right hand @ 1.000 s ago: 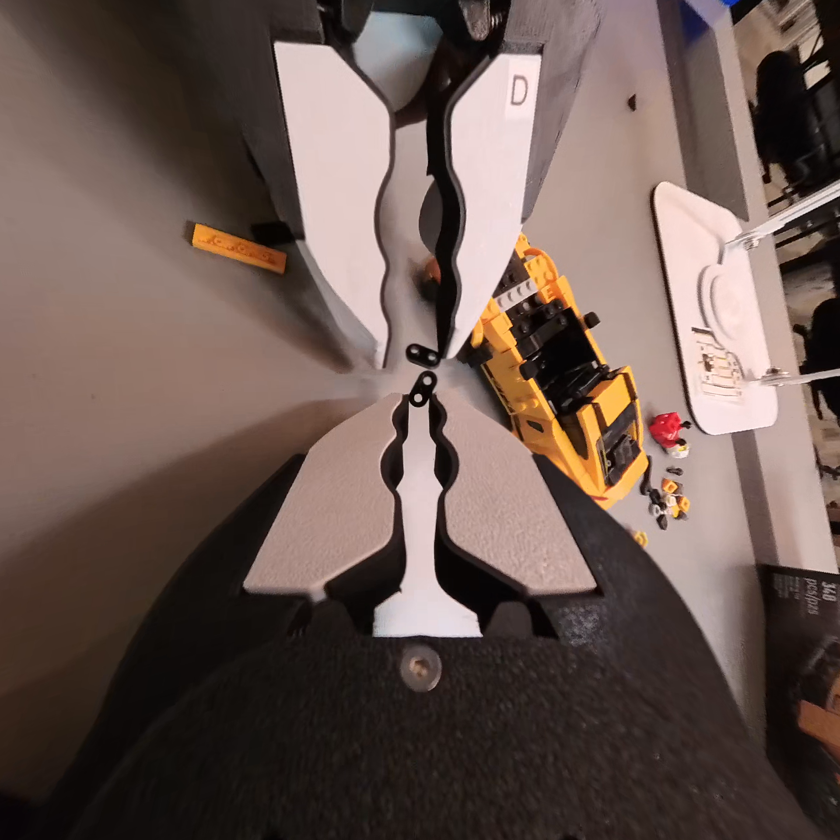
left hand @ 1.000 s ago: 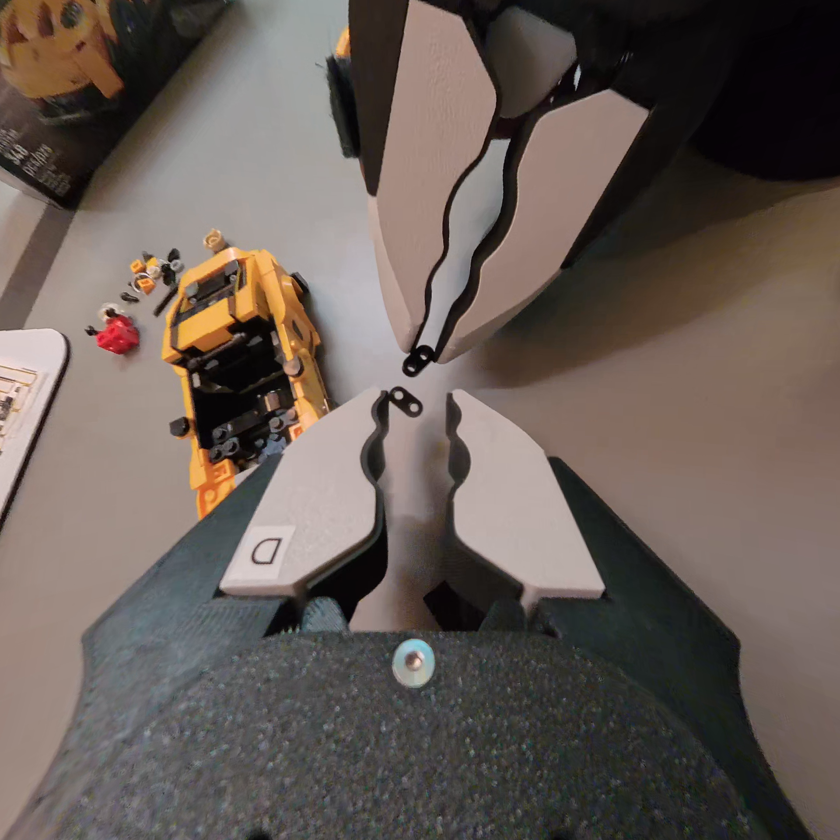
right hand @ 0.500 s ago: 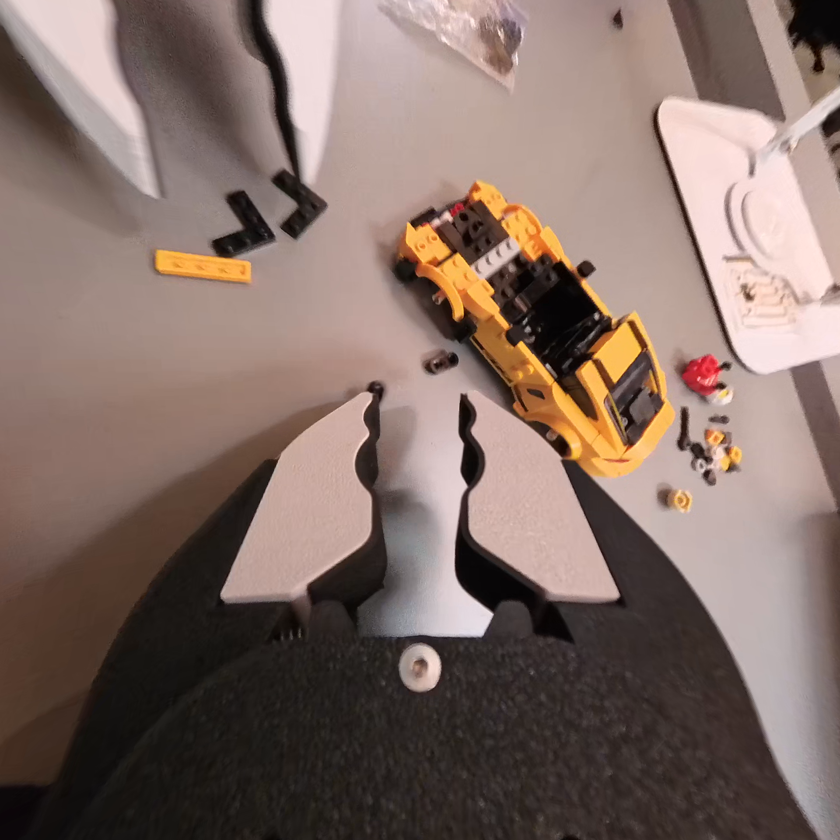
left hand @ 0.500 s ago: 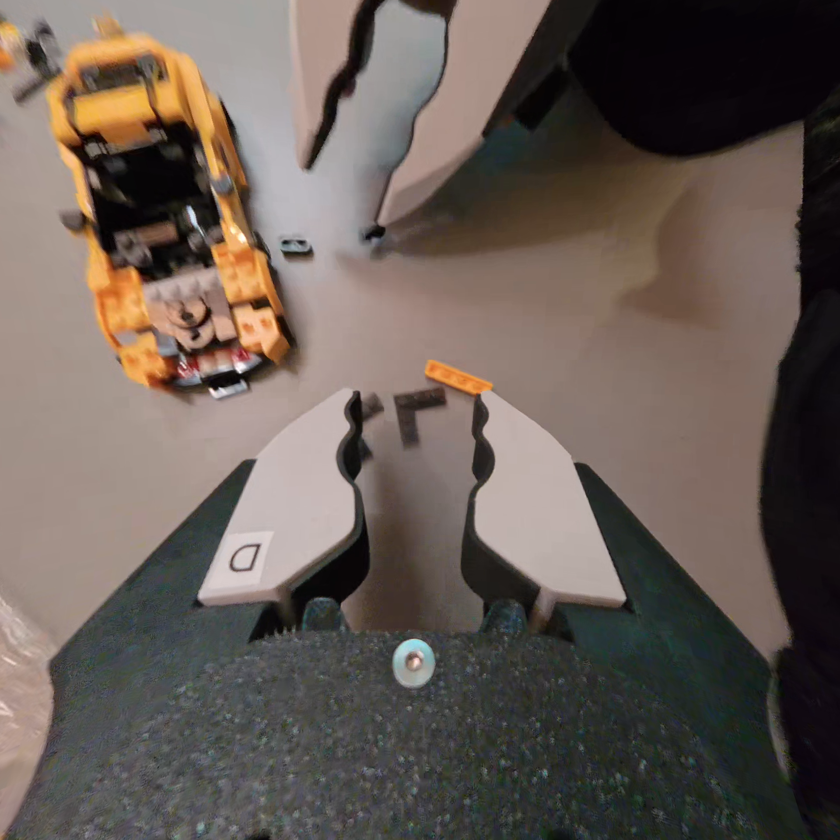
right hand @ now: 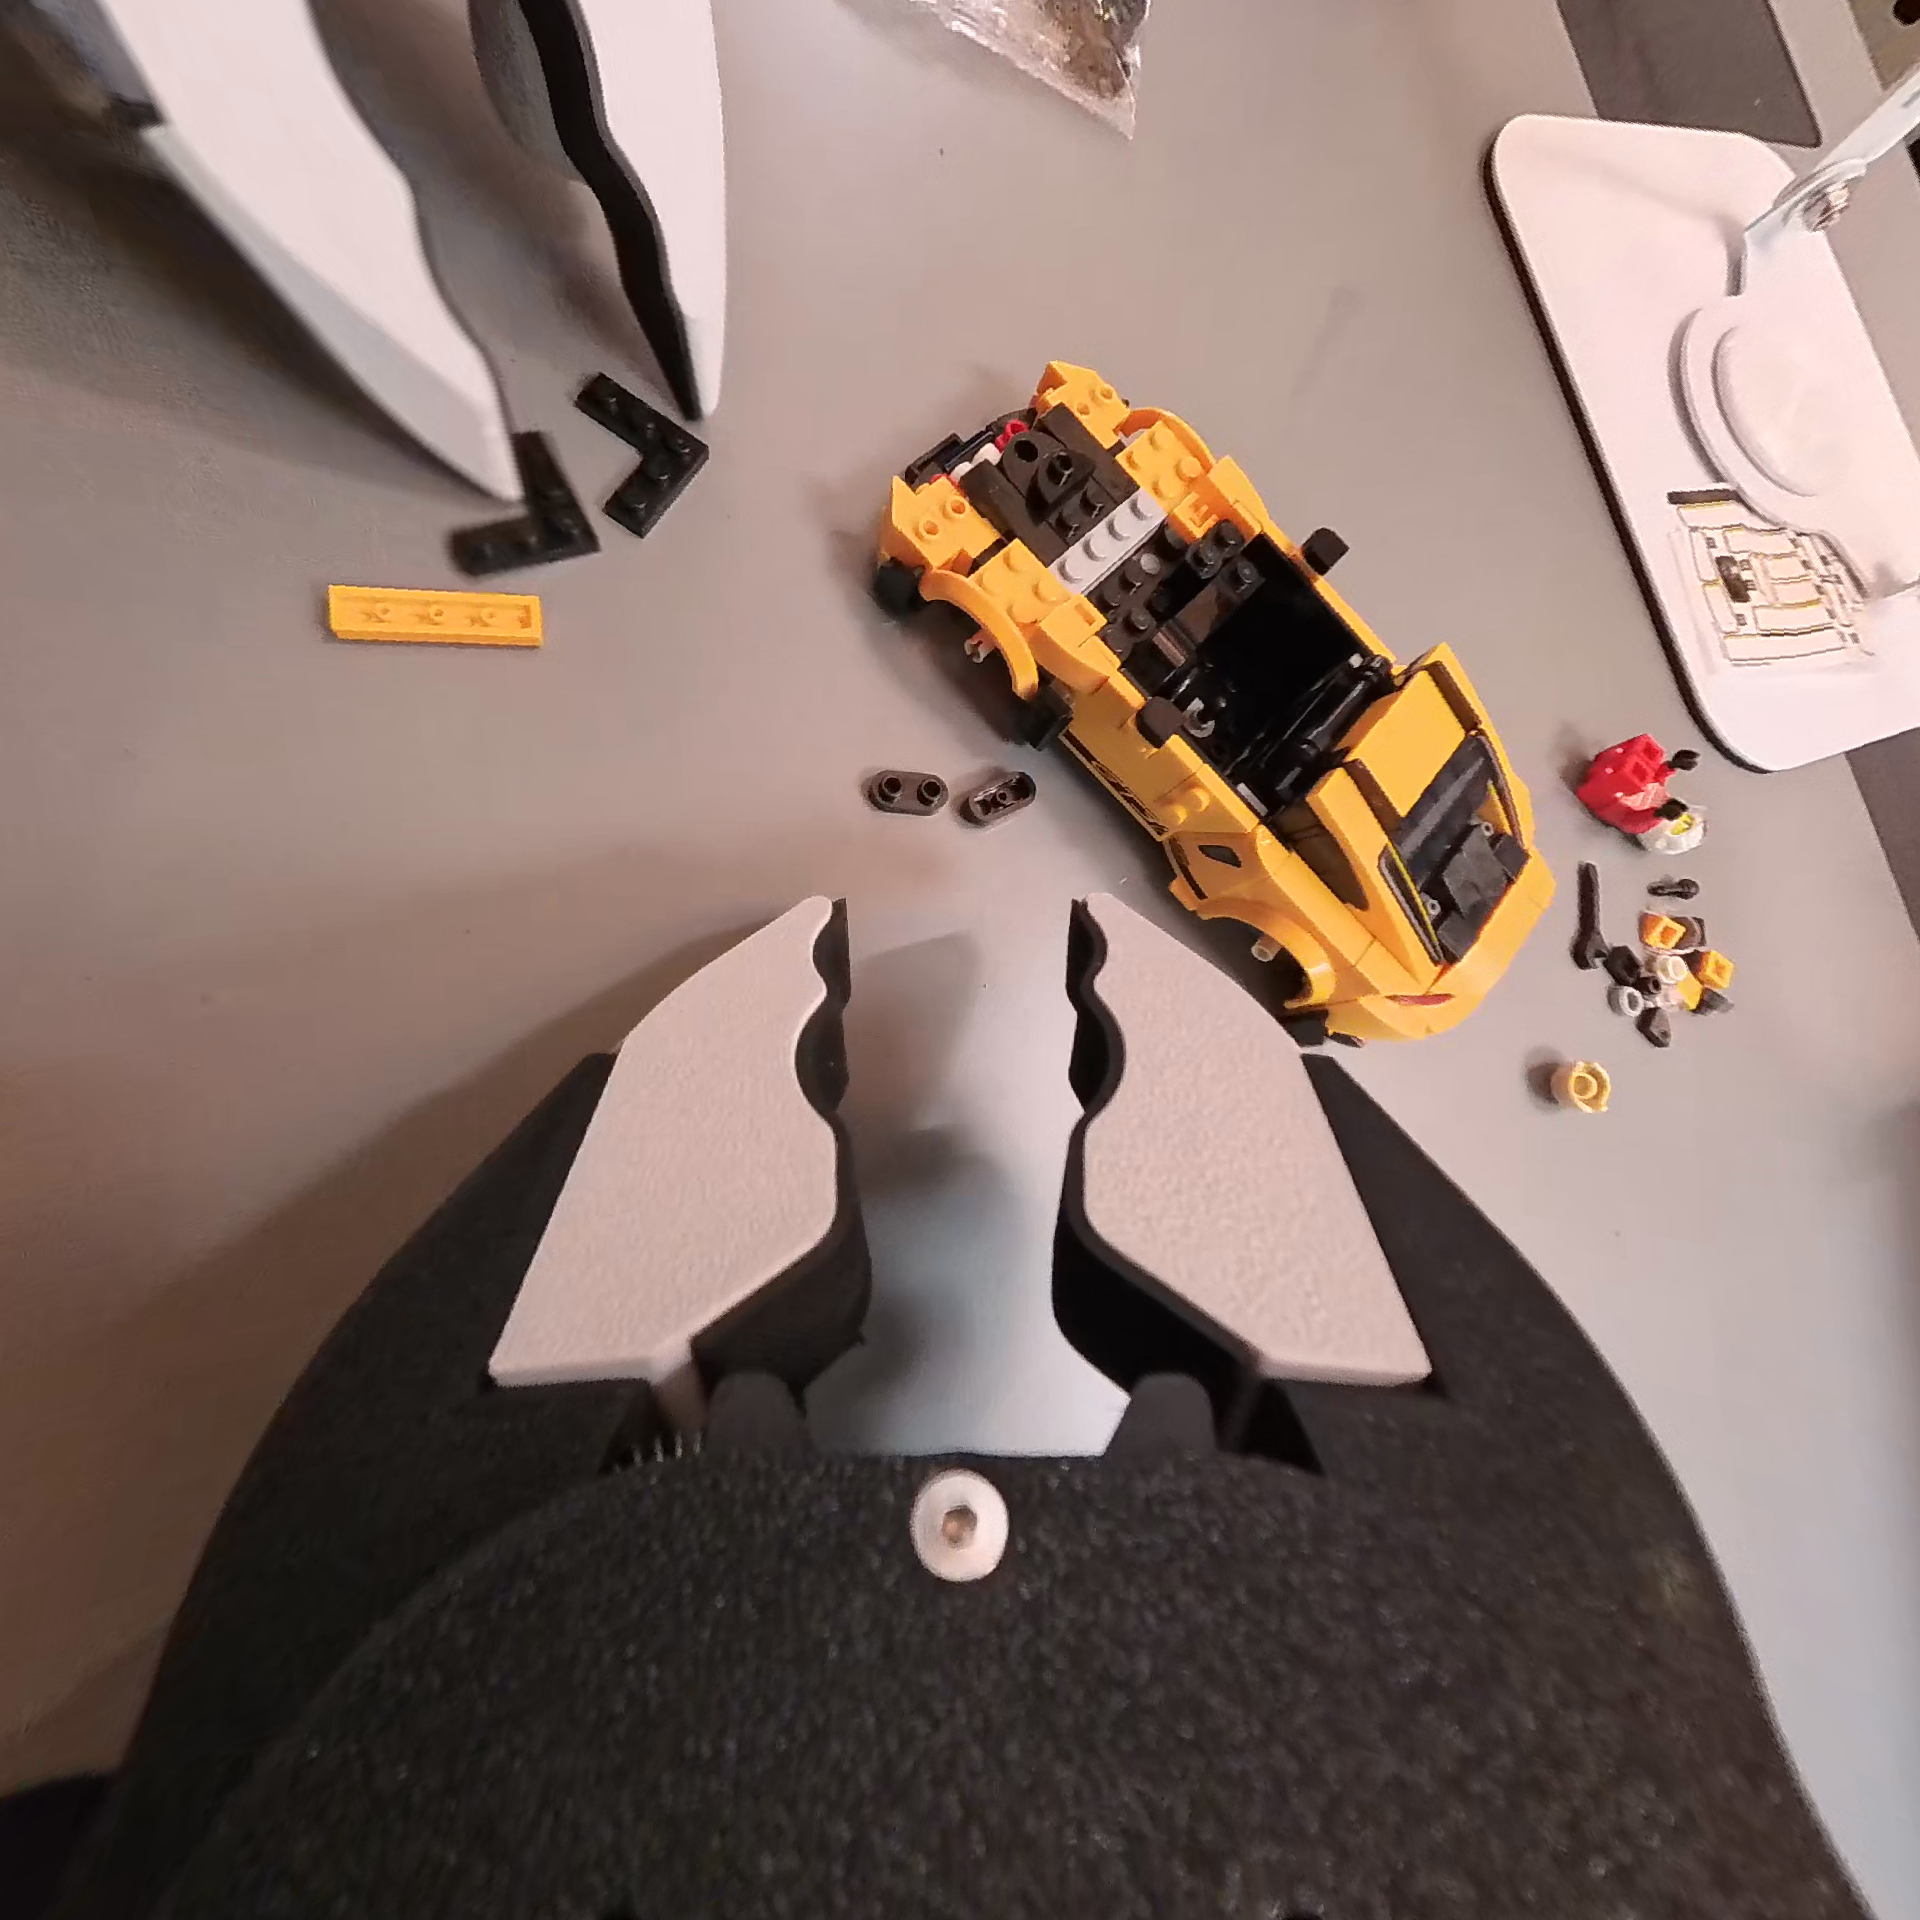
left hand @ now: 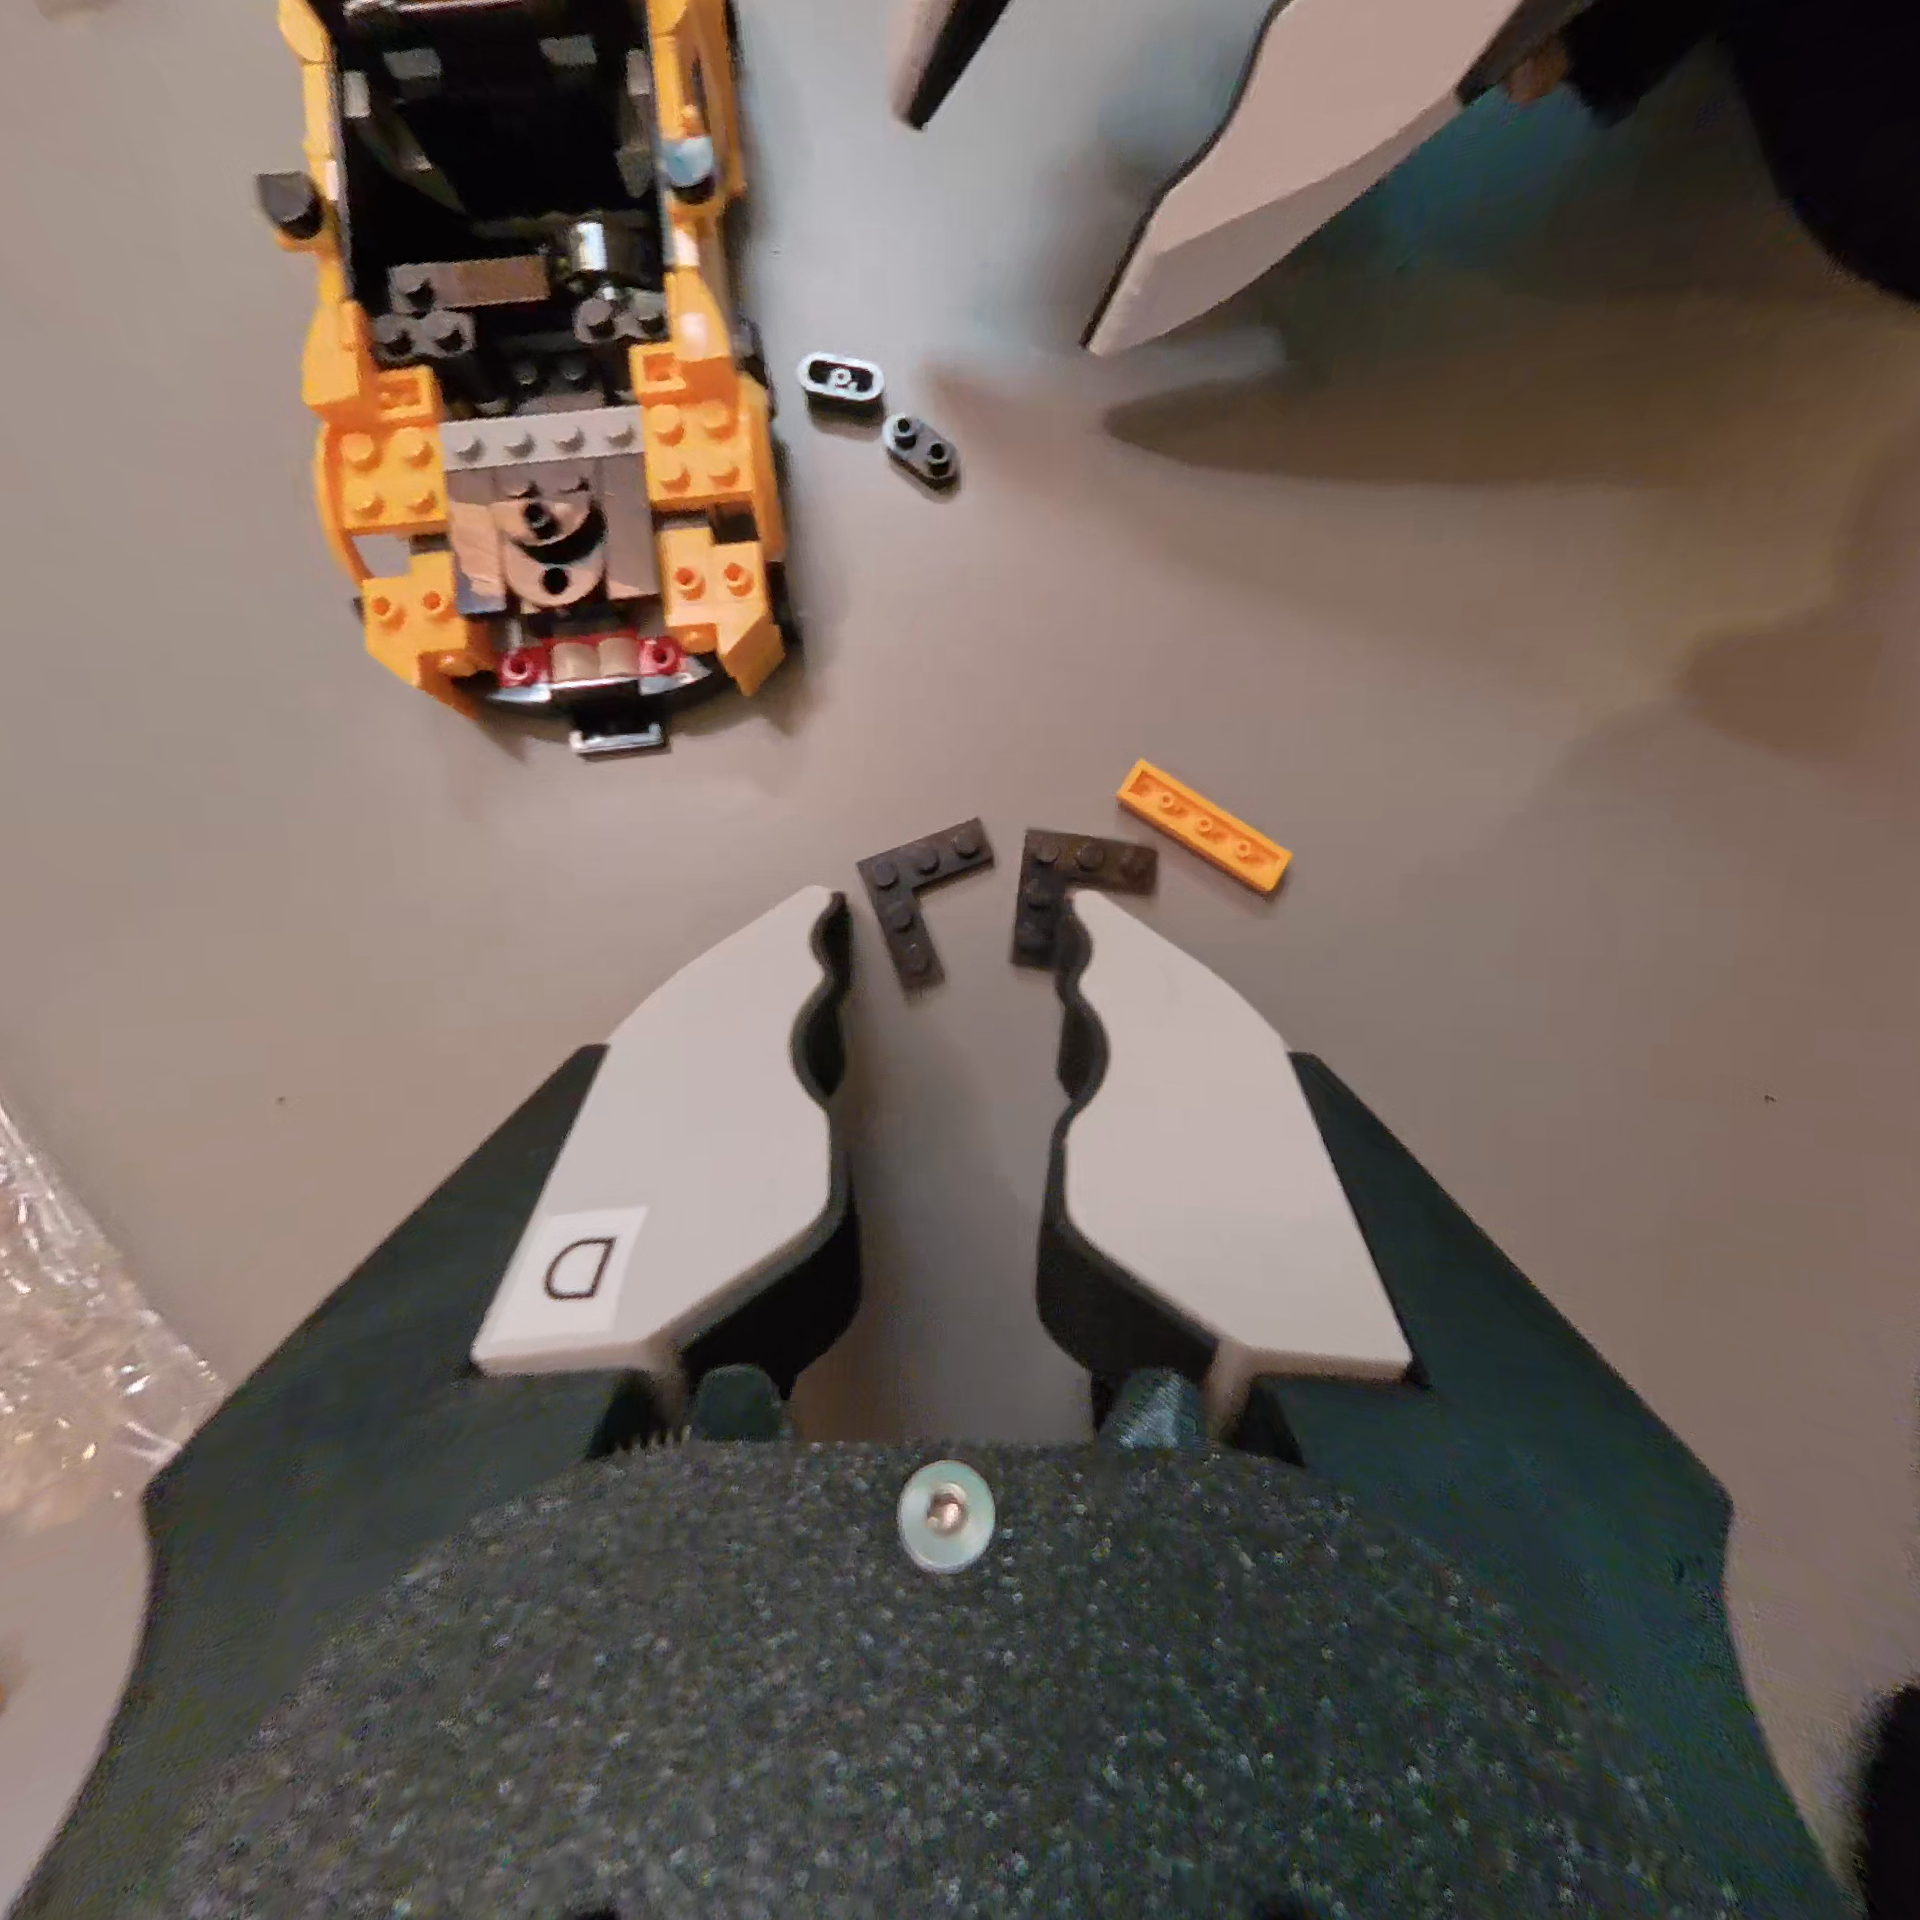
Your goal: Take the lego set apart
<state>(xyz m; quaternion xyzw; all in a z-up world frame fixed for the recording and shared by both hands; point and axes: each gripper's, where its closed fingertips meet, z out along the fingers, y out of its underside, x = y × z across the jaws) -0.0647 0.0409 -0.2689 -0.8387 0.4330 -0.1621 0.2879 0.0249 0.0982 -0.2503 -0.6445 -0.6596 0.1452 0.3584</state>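
The left gripper (left hand: pixel 951 914) has its fingers spread wide and holds nothing. It hangs over the grey table (left hand: pixel 1455 644). Two black L pieces lie right at its tips. One L piece (left hand: pixel 920 894) sits between the fingers, close to the left one. The other L piece (left hand: pixel 1070 883) is partly hidden under the right finger (left hand: pixel 1195 1143). An orange strip (left hand: pixel 1205 826) lies just beside that second L piece.

The yellow car (right hand: pixel 1216 707) sits on the table with its roof off, so the black inside shows. In the left wrist view the car (left hand: pixel 540 416) is up and to the left, with its back end nearer the gripper. Two small black oval bits lie just beside the car. One oval (left hand: pixel 842 376) is upside down and hollow. The other oval (left hand: pixel 922 449) shows two studs. They are very close, but I cannot tell if they touch.

The right gripper (right hand: pixel 956 914) also has its fingers spread and holds nothing. The two ovals lie a little past its tips. Past the car's front is a small heap of tiny parts (right hand: pixel 1657 956), a red piece (right hand: pixel 1626 790) and one yellow round bit (right hand: pixel 1579 1086). A white board (right hand: pixel 1621 343) lies near the far edge, and a clear bag (right hand: pixel 1039 52) of parts is at the top
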